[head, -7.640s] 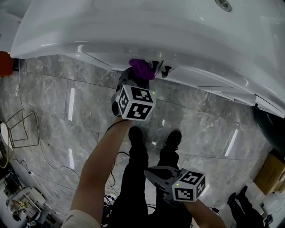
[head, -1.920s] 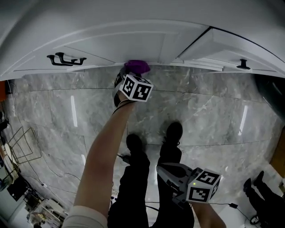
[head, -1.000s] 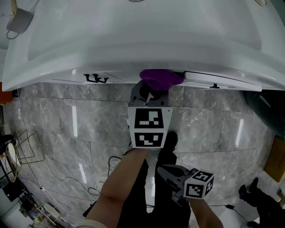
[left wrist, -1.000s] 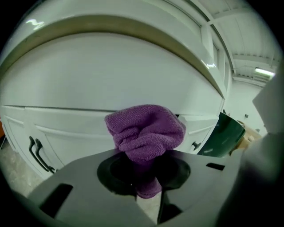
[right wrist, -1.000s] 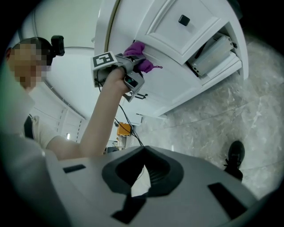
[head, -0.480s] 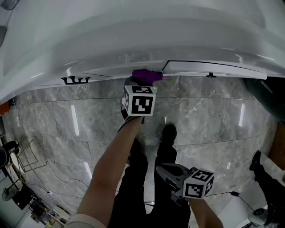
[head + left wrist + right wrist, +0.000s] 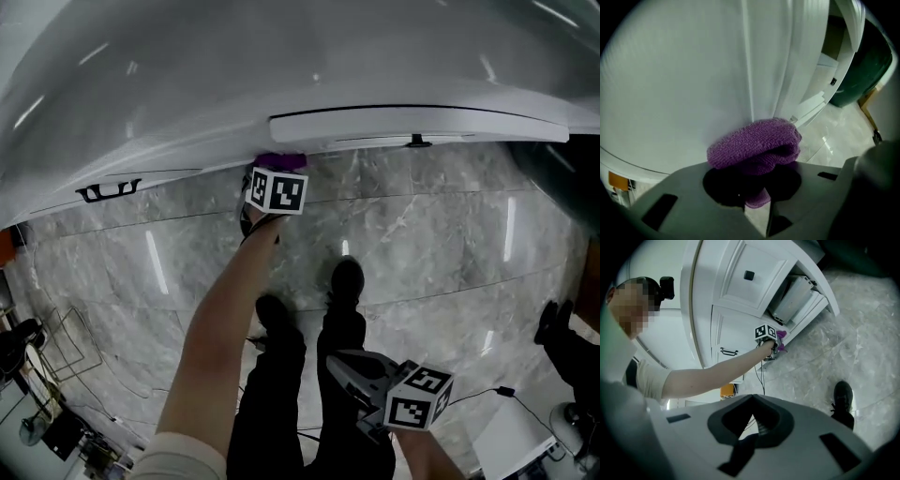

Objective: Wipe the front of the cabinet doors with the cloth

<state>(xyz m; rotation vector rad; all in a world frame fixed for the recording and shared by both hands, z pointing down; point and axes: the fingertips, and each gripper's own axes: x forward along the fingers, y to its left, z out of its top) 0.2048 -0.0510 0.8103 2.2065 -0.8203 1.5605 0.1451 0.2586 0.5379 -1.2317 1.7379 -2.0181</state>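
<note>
The left gripper's [image 7: 756, 206] jaws are clamped together on a bunched purple terry cloth [image 7: 754, 147]. The fold bulges out ahead of the tips, so soft cloth rather than hard plastic meets the paint. The wad is pressed flat against the white cabinet door [image 7: 679, 84], right at the vertical moulding along that door's right edge and low down near its bottom corner. I judge this is the wiping stroke itself, working the groove where dirt collects.

Just beyond that edge, the neighbouring door [image 7: 820, 101] stands ajar. A stroke that runs further right would slip off the panel into the gap.

In the head view the person's arm [image 7: 220, 328] is stretched out full towards the cabinet. The marker cube hides most of the cloth there.

The right gripper [image 7: 751, 439] has its jaws closed with nothing between them. It hangs low by the person's side over the grey marble floor [image 7: 422, 234], well apart from the cabinet, seemingly parked because one tool is enough for wiping.

A black bar handle [image 7: 109, 190] sits further left along the cabinet front, and a small black knob [image 7: 415, 142] sits to the right. Both are clear of the cloth.
</note>
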